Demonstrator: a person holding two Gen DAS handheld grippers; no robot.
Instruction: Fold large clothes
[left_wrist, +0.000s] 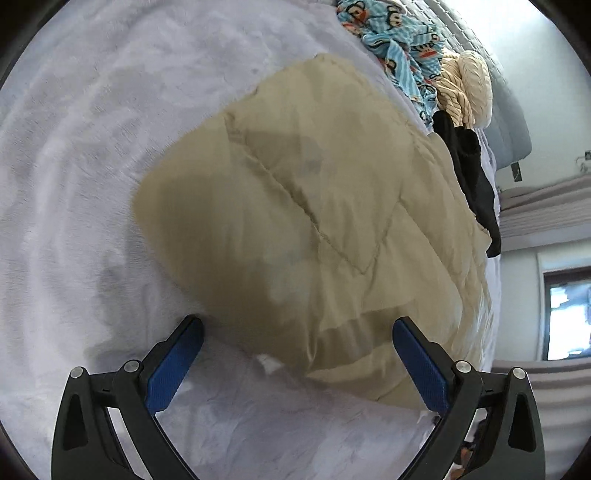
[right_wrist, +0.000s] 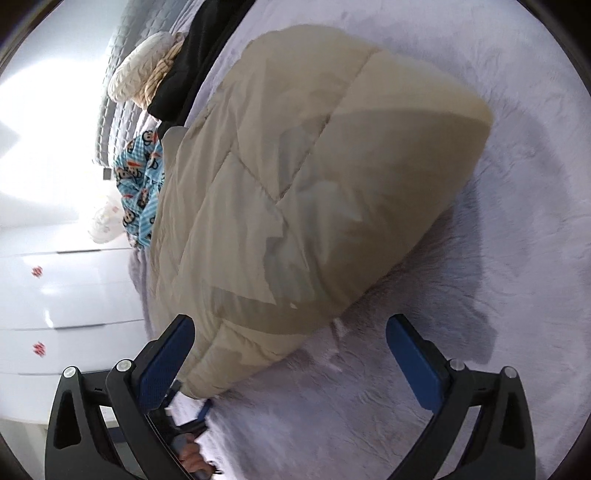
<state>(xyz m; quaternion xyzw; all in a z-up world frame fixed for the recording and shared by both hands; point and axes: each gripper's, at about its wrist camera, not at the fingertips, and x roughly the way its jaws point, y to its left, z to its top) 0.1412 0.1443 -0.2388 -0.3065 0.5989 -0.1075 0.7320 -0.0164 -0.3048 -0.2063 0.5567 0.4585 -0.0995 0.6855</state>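
On fuzzy lavender blanket (left_wrist: 92, 147), puffy quilted beige jacket (left_wrist: 295, 206), folded, rounded.

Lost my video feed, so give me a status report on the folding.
Left gripper open, right gripper open, neither gripping. Beige puffer jacket bunched on the bed cover. Black garment touches its far edge; blue cartoon-print cloth lies beyond.

Beige quilted puffer jacket (left_wrist: 295, 206) (right_wrist: 314, 192), folded into bulky bundle, lying on bed.
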